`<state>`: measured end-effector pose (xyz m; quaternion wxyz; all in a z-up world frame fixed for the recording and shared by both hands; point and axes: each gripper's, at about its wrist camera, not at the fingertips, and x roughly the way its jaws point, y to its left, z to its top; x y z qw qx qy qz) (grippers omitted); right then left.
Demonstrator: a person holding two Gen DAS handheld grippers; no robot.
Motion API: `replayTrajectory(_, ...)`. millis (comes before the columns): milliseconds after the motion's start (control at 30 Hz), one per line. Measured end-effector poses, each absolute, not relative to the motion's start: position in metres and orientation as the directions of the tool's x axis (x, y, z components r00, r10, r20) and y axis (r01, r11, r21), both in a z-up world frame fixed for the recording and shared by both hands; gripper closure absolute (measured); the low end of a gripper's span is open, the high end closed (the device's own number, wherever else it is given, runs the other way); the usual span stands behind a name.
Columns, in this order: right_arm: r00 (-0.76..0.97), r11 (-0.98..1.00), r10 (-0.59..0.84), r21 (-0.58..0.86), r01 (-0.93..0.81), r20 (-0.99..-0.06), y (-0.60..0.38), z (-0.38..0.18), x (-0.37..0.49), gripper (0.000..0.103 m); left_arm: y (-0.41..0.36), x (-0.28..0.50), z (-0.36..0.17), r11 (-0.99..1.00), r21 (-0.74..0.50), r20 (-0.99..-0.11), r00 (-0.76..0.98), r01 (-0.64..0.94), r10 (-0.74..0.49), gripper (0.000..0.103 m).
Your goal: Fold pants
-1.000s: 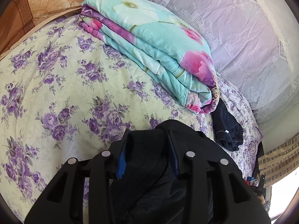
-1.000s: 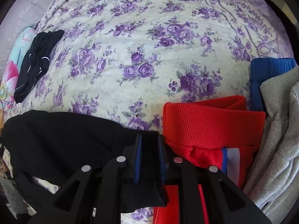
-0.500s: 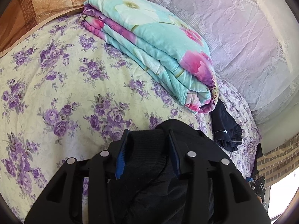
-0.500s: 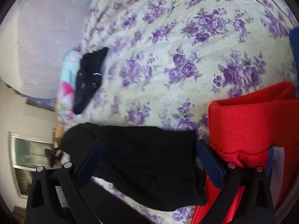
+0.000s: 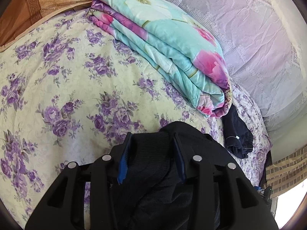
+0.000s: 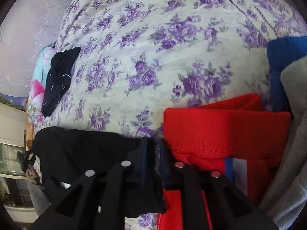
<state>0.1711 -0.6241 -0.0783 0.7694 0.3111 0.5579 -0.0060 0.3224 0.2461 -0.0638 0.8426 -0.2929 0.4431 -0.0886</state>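
The black pants [image 5: 172, 182] lie at the near edge of the bed. My left gripper [image 5: 152, 141] is shut on a thick fold of them, cloth bunched between the blue-edged fingers. In the right wrist view the black pants [image 6: 86, 153] spread to the lower left. My right gripper [image 6: 154, 149] has its fingers close together with only bedsheet showing in the narrow gap; the pants lie beside and under the left finger, not between the fingers.
A folded teal and pink quilt [image 5: 168, 48] lies on the floral bedsheet [image 5: 67, 76], with a dark garment [image 5: 236, 134] beside it. Red clothing [image 6: 220, 130], a blue item [image 6: 284, 57] and a grey garment [image 6: 295, 105] lie at the right.
My right gripper opened wide over the black cloth half a second ago and has now closed again with nothing between its fingers. The left gripper has kept its hold and barely moved.
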Motion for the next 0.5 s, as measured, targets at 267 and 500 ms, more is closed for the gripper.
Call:
replayTrajectory(267,0.446,0.802,0.458,0.573,0.167,-0.769,-0.555,-0.067,0.182,0.021,0.245,0.322,-0.064,0.812,-0.57,-0.7,0.59,-0.122,-0.403,0.063)
replayTrajectory(500,0.466,0.846,0.379,0.503,0.175,-0.8,-0.566,-0.061,0.188,0.039,0.245,0.32,-0.06,0.821,-0.56,-0.704,0.587,-0.112,-0.4,0.063)
